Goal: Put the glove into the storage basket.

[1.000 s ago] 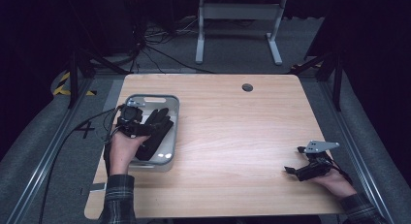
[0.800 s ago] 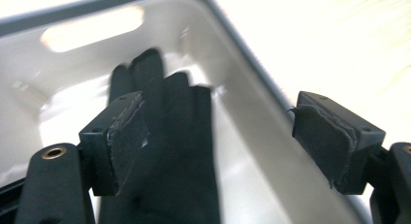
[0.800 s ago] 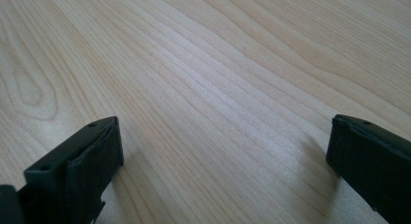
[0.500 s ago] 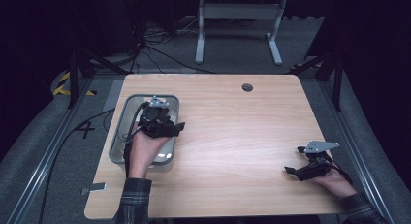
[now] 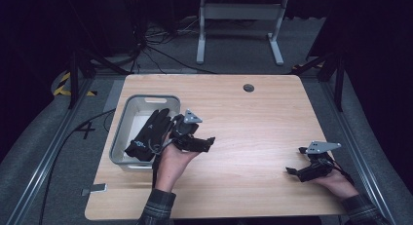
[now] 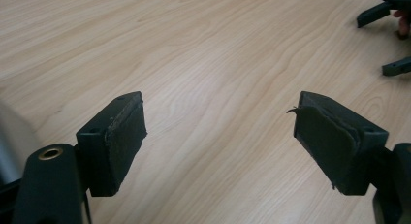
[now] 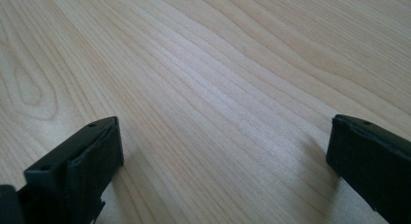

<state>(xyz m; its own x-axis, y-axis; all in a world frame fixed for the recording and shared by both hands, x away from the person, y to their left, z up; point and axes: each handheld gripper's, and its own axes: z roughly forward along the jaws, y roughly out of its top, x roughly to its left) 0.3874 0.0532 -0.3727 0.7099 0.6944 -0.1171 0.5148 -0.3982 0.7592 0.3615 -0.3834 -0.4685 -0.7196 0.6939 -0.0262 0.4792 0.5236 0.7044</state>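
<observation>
While the wooden table (image 5: pixel 253 122) lay bare at its centre, a grey bin (image 5: pixel 127 119) at its left edge held a black glove (image 5: pixel 151 135) draped over its right rim. Just beside the glove, the left gripper (image 5: pixel 210 141) hovered, jaws wide and empty; the right gripper (image 5: pixel 291 171), also gaping, sat well apart.

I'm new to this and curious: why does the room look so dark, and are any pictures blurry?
High view: light falls on the table, surroundings nearly black. Left gripper view: near fingers soft, wood sharper. Right gripper view: fingers cast soft shadows, no glare.
</observation>
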